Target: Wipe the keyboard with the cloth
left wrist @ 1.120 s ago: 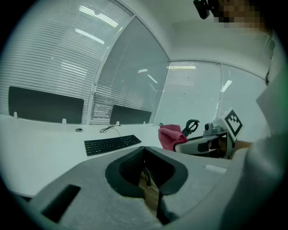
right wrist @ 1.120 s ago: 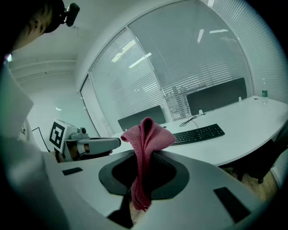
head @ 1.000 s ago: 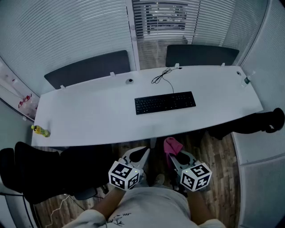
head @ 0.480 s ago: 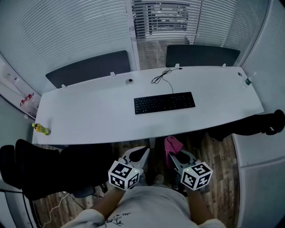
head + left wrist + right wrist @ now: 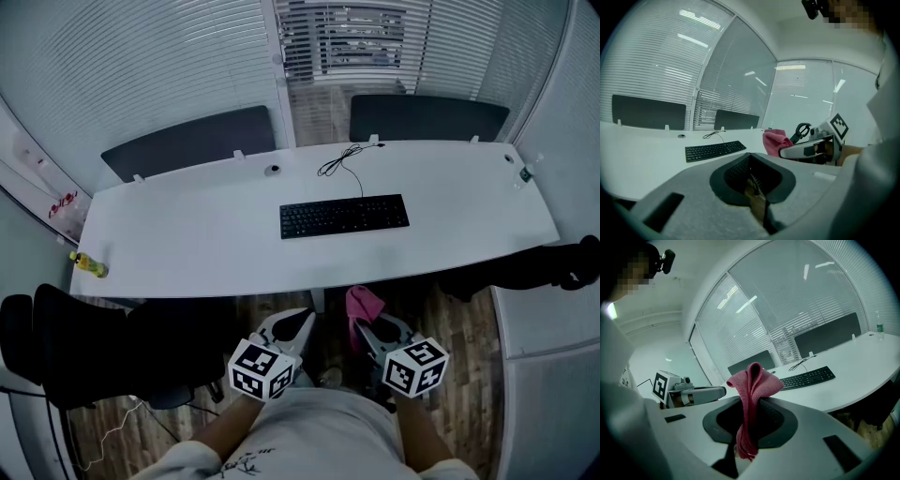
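A black keyboard (image 5: pixel 344 217) lies in the middle of the white desk (image 5: pixel 187 244), its cable running to the back edge. Both grippers hang below the desk's near edge, over the wooden floor and close to the person's body. My right gripper (image 5: pixel 367 328) is shut on a pink cloth (image 5: pixel 364 305), which stands up out of the jaws (image 5: pixel 752 394) and hangs down between them. My left gripper (image 5: pixel 292 326) is shut with nothing in it; only a thin slit shows between its jaws. The keyboard (image 5: pixel 715 150) is well ahead of both grippers, also seen from the right (image 5: pixel 807 378).
A yellow bottle (image 5: pixel 89 266) sits at the desk's left end and a small bottle (image 5: pixel 521 173) at the far right. Black chairs stand at the near left (image 5: pixel 84 361) and near right (image 5: pixel 525 267). Two dark panels (image 5: pixel 192 142) line the desk's back edge.
The head view has drifted a little, so the desk sits slightly lower and left in the picture. Both grippers keep their places and the cloth stays held.
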`<move>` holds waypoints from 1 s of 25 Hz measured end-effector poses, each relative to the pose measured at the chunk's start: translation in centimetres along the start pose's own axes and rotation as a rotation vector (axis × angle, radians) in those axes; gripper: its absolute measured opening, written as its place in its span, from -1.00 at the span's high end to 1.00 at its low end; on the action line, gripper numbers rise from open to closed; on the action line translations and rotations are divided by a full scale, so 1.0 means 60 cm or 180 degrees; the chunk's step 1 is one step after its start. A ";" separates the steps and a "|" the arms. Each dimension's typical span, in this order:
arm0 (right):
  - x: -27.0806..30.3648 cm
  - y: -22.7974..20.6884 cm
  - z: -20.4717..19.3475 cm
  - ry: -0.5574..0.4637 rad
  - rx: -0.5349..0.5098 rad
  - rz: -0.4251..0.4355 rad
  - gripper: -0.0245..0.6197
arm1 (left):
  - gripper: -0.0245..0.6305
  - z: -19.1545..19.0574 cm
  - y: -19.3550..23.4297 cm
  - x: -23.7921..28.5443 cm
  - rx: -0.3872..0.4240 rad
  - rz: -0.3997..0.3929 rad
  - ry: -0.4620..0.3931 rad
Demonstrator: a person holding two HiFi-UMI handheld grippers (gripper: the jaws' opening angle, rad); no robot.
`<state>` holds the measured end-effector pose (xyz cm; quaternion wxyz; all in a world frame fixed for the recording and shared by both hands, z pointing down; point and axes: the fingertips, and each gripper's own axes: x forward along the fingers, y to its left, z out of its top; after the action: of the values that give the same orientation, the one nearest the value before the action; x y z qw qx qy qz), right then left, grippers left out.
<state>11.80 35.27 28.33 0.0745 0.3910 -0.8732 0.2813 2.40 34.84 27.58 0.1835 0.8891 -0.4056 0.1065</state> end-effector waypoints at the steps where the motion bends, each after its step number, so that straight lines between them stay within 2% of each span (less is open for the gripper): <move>1: -0.001 -0.001 -0.001 -0.0001 0.0005 0.0004 0.73 | 0.89 -0.002 -0.003 0.001 0.0005 -0.0001 0.0003; 11: 0.038 -0.013 0.002 0.0026 0.0055 0.0020 0.73 | 0.89 0.004 0.025 0.031 -0.0027 -0.0041 -0.0018; 25: 0.193 -0.062 0.087 0.0002 0.0093 -0.0072 0.73 | 0.89 0.071 0.185 0.118 -0.0069 -0.0113 -0.0053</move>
<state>7.05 22.95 29.65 0.0722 0.4018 -0.8645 0.2933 -1.29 21.55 28.79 0.1916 0.8950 -0.3924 0.0914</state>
